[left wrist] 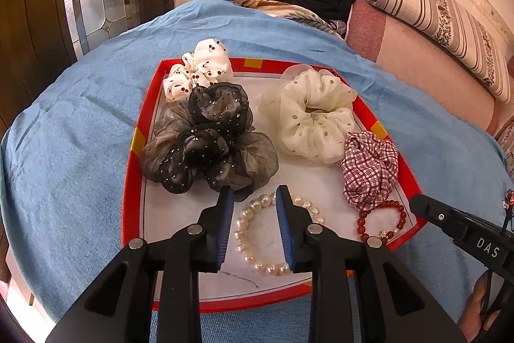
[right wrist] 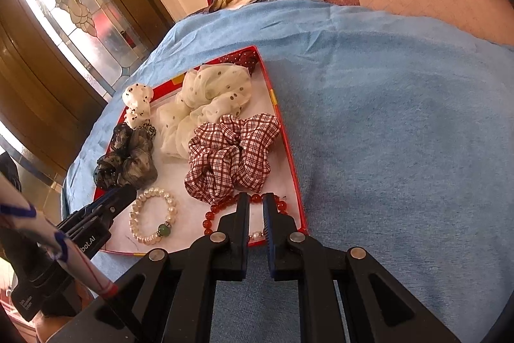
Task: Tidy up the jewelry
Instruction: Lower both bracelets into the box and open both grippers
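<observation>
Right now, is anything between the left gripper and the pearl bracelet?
Nothing visible. The left gripper stands open directly over the pearl bracelet, one finger either side of its far arc. The black scrunchie lies just beyond, beside the left finger.

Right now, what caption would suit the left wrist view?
Left gripper open over a pearl bracelet in a red tray of scrunchies.

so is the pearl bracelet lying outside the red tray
No, the pearl bracelet lies inside the red tray, beside the red bead bracelet.
</observation>
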The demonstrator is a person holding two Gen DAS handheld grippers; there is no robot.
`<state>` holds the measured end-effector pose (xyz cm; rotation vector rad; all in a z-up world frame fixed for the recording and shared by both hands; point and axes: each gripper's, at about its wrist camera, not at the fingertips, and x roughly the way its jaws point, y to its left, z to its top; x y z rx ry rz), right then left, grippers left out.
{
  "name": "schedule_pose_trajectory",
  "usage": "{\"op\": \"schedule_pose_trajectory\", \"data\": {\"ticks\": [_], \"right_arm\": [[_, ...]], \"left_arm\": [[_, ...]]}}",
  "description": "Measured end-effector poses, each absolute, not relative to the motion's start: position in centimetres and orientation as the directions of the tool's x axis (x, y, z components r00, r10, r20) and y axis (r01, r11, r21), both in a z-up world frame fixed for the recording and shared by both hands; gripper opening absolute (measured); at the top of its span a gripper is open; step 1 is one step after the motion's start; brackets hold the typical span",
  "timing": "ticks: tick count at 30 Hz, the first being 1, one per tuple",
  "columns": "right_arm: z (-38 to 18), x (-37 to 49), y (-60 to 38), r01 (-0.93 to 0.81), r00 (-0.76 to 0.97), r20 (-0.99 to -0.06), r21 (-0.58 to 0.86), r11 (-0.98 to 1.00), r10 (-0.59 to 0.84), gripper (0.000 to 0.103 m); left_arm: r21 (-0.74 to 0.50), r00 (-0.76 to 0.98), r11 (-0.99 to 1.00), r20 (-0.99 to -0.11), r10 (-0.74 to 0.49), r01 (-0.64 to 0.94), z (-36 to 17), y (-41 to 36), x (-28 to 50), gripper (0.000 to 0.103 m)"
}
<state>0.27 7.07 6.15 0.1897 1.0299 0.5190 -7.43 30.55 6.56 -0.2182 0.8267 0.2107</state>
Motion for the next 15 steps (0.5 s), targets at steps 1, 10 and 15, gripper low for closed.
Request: {"op": "schedule_pose_trajectory", "data": {"ticks": [1, 10, 15], "right_arm": [[6.2, 0.3, 7.0, -0.320, 0.408, -0.767, 0.388, 0.864, 0.495, 0.010], [6.1, -0.2, 6.9, -0.326, 0.404, -0.768, 0.386, 0.863, 0.497, 0.010], [6.4, -0.7, 7.0, -0.334, 0.403, -0.769, 0.380, 0.862, 0.495, 0.010]], "left_arm": [[-0.111, 0.660, 0.957, -0.745, 0.099, -0.268, 6.6, 30.5, -7.4, 0.026], [-0.105, 0.660, 0.959, -0.744, 0.099, -0.262, 6.6, 30.2, -7.4, 0.030], [-0.084, 0.661, 0.962, -0.741, 0.114, -0.260, 6.5, 29.5, -7.3, 0.041]]}}
